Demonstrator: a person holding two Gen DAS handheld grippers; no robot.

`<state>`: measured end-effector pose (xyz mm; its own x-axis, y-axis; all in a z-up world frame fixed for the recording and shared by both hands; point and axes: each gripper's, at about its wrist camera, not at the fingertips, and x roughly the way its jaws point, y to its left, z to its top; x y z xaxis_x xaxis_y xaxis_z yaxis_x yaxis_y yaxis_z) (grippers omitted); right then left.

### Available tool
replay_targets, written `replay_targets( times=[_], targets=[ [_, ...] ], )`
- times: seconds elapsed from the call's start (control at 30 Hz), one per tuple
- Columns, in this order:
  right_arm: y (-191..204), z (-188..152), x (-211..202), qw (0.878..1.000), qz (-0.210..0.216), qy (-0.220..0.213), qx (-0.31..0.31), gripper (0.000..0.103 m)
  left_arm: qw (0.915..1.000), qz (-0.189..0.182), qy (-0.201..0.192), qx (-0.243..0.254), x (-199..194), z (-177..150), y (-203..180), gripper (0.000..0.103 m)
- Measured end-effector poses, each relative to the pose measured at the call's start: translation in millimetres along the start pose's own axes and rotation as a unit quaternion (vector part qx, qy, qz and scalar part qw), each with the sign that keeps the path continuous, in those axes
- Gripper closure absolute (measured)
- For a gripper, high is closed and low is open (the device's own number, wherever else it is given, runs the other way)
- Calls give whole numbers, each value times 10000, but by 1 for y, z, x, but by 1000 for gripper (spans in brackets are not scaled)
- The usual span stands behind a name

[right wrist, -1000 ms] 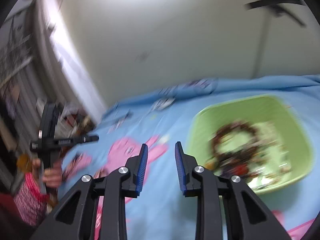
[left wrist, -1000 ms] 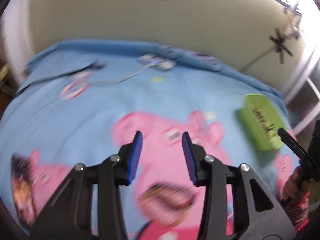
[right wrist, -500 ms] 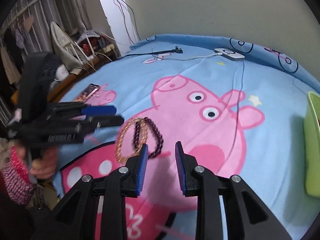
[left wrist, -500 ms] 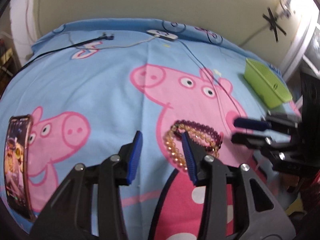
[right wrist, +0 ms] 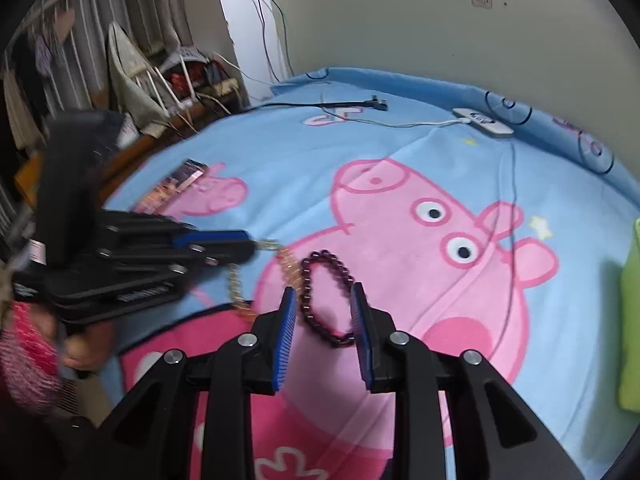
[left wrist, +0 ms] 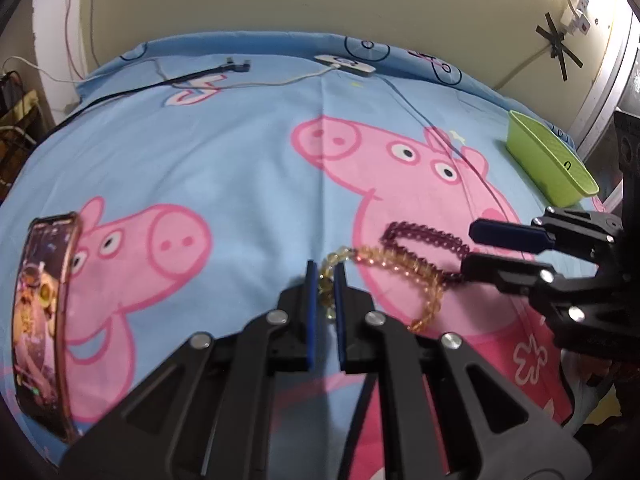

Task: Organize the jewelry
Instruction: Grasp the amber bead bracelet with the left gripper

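Note:
An amber bead bracelet (left wrist: 400, 266) and a dark purple bead bracelet (left wrist: 426, 236) lie together on the blue cartoon-pig bedsheet (left wrist: 240, 152). My left gripper (left wrist: 326, 280) is shut on the near end of the amber bracelet. In the right wrist view the left gripper (right wrist: 250, 246) pinches the amber bracelet (right wrist: 288, 266). My right gripper (right wrist: 324, 300) is open, its jaws on either side of the purple bracelet (right wrist: 324, 300); it also shows in the left wrist view (left wrist: 468, 250). A green tray (left wrist: 548, 160) sits far right.
A phone (left wrist: 42, 312) lies at the sheet's left edge. A charger block (left wrist: 346, 65) and cables (left wrist: 160, 82) lie at the far side by the wall. The green tray's edge (right wrist: 630, 320) shows at the right. Clutter and a drying rack (right wrist: 160, 76) stand beyond the bed.
Both grippers swung down from the tray side to the bracelets. The left gripper has shut on the amber bracelet. The right gripper moved forward around the purple bracelet.

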<state>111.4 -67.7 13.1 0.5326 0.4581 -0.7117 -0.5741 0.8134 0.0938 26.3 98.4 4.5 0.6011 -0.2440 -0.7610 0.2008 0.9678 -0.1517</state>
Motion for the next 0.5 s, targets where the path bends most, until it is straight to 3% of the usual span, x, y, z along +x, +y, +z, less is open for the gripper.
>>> replay_targets(
  times=[0.1,0.27,0.37,0.5],
  targets=[
    [-5,2,0,9998,67,-15,182,94,9999,-72,-37,-63,-6,-3,3,96],
    [11,6,-6,9982,593,-105,48,94,9994,-244,-207,-141,-21,-4,4,96],
    [32,12,9,9985,269,19,-475,94,9994,-216,-271,-86,-27,-3,1,96],
    [42,19,36,9968,199,228,-744,95,9995,-141,-255,-76,-28,-5,0,96]
  ],
)
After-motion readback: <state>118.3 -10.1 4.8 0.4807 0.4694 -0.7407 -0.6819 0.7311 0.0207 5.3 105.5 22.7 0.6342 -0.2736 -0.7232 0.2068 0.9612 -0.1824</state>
